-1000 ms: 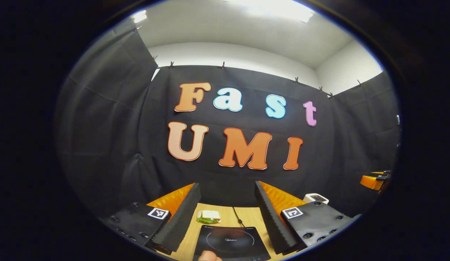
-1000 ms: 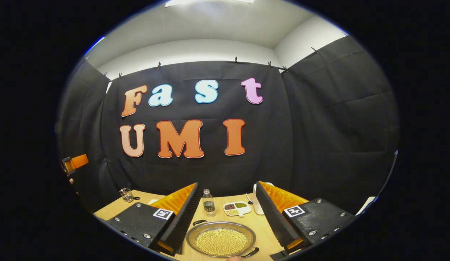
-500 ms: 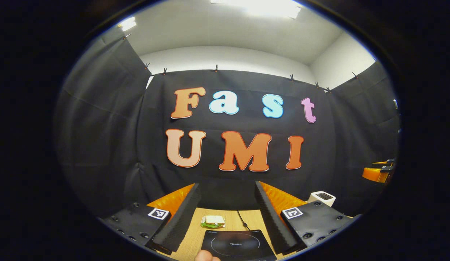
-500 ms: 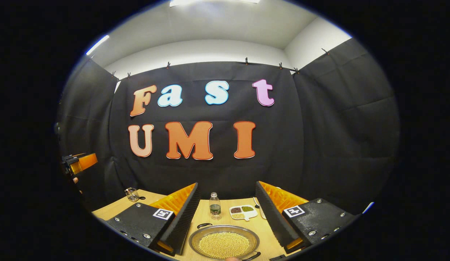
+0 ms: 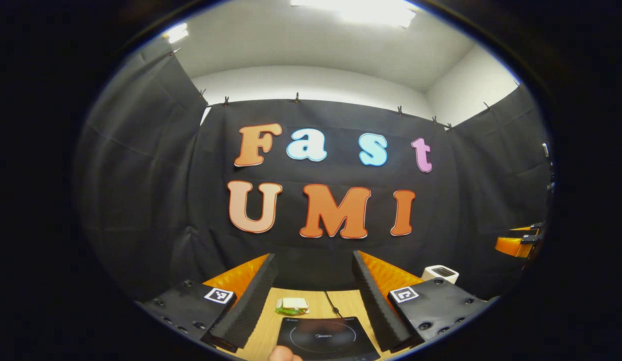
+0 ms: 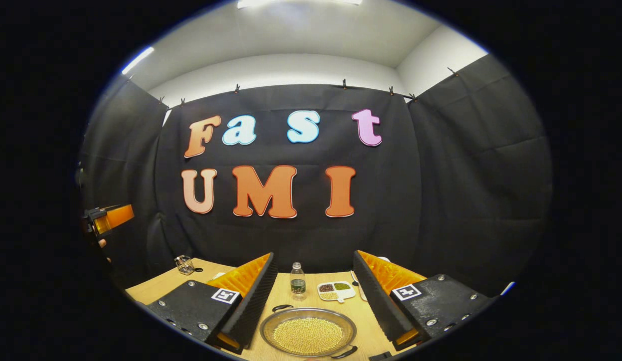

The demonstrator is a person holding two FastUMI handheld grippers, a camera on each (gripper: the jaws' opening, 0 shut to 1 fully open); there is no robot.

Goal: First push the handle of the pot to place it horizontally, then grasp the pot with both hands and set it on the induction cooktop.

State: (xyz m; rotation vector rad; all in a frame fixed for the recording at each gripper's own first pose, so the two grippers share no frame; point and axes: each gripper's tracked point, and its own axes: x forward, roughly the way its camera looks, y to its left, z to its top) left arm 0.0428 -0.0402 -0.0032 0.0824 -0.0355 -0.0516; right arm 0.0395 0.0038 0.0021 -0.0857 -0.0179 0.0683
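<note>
— So, where are the hands?
— Both level, above the table [image 6: 150, 286]. The left gripper [image 5: 313, 296], fingers wide apart, faces the induction cooktop [image 5: 323, 338].
— And the right gripper [image 6: 313, 293]?
— Spread too, empty, over the pot [image 6: 307, 332] of yellow beans.

Your pot [image 6: 308, 332] looks like shiny metal; the cooktop [image 5: 325, 338] is glossy black glass, the table [image 6: 155, 287] smooth pale wood, and the fingers [image 6: 251, 301] ribbed matt black.

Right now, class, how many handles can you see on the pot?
2: one handle at the far left rim of the pot, one at the near right rim.
</note>
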